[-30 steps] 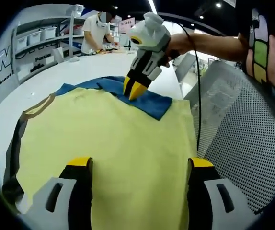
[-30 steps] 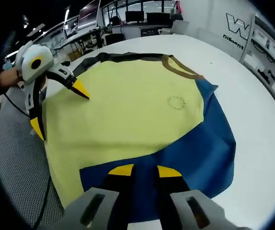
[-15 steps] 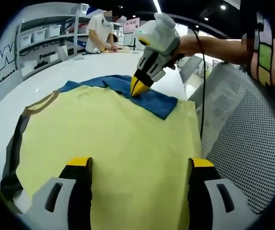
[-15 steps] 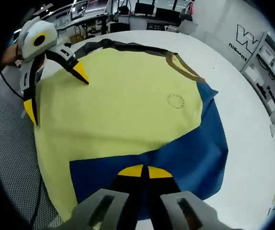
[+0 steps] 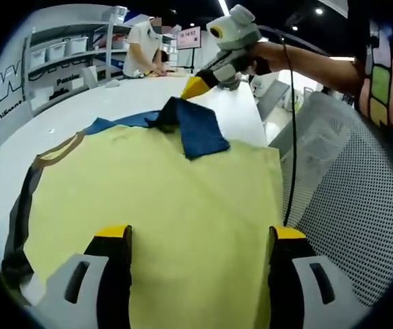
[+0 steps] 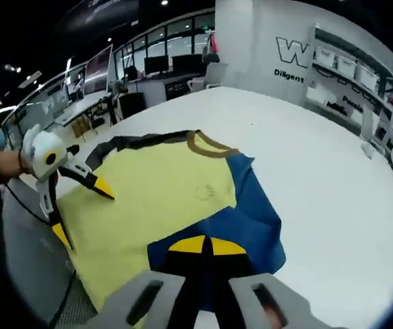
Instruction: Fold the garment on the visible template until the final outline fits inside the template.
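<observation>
A yellow shirt (image 5: 162, 205) lies flat on the white table (image 5: 80, 113), with a brown collar (image 5: 56, 151) and a dark sleeve (image 5: 18, 212) at its left. My left gripper (image 5: 202, 236) stands open just above the shirt's near hem. Farther off, my right gripper (image 5: 195, 87) is shut on the blue sleeve (image 5: 196, 130) and holds it lifted off the table. In the right gripper view the right gripper (image 6: 203, 245) pinches the blue sleeve (image 6: 251, 219), the yellow shirt (image 6: 148, 199) spreads beyond, and the left gripper (image 6: 83, 214) hovers open at the shirt's left edge.
A grey perforated surface (image 5: 347, 205) borders the table on the right, and a black cable (image 5: 291, 137) hangs across it. A person (image 5: 140, 44) works at a bench behind, beside shelves with bins (image 5: 53, 55). Bare white tabletop (image 6: 320, 171) stretches past the sleeve.
My right gripper closed on the blue sleeve and raised it off the table, so the sleeve now hangs folded above the shirt. The left gripper stayed open in place.
</observation>
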